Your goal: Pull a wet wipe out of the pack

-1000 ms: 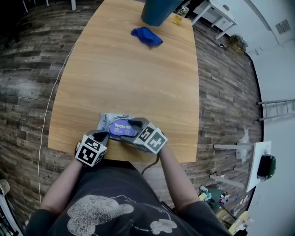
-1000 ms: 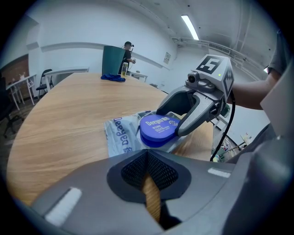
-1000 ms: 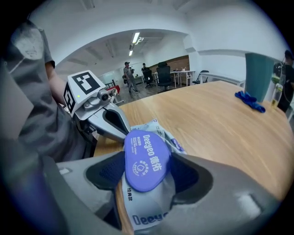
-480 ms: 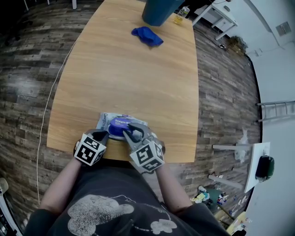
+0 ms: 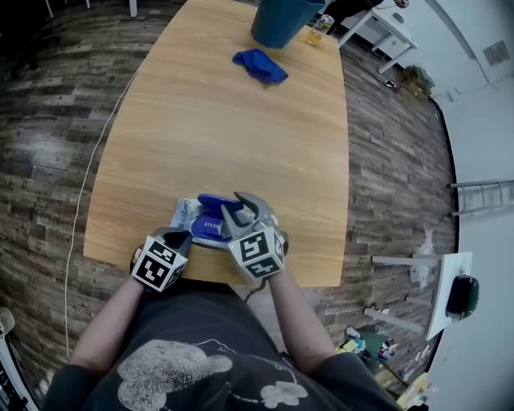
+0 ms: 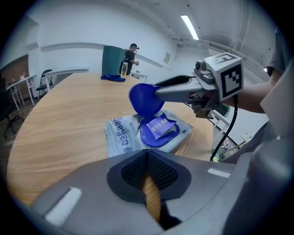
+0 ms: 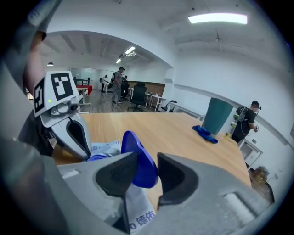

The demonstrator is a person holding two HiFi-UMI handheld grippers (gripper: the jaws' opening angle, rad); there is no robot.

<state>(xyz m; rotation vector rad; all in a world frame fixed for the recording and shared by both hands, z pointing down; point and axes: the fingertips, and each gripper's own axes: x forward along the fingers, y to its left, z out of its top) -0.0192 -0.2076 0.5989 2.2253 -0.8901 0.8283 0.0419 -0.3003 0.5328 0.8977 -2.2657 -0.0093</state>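
The wet wipe pack (image 5: 184, 213) lies flat near the table's front edge. Its round blue lid (image 5: 214, 202) stands lifted, baring the opening with a blue sticker (image 6: 160, 130). My right gripper (image 5: 231, 207) has just been closing its jaws and is now shut on the raised lid (image 7: 138, 160). From the left gripper view the lid (image 6: 144, 98) sits at the right gripper's (image 6: 158, 92) fingertips. The left gripper (image 5: 178, 235) rests at the pack's near left corner with its jaws shut and nothing between them (image 6: 148, 158). No wipe shows outside the pack (image 6: 120, 137).
At the table's far end a blue cloth (image 5: 259, 64) lies beside a teal bin (image 5: 281, 20) and a small bottle (image 5: 319, 24). The table's front edge (image 5: 305, 281) runs just behind the pack. People stand far off in the room.
The right gripper turned from lying across the pack, closed on the blue lid and rose, flipping the lid up. The left gripper and the pack stayed put.
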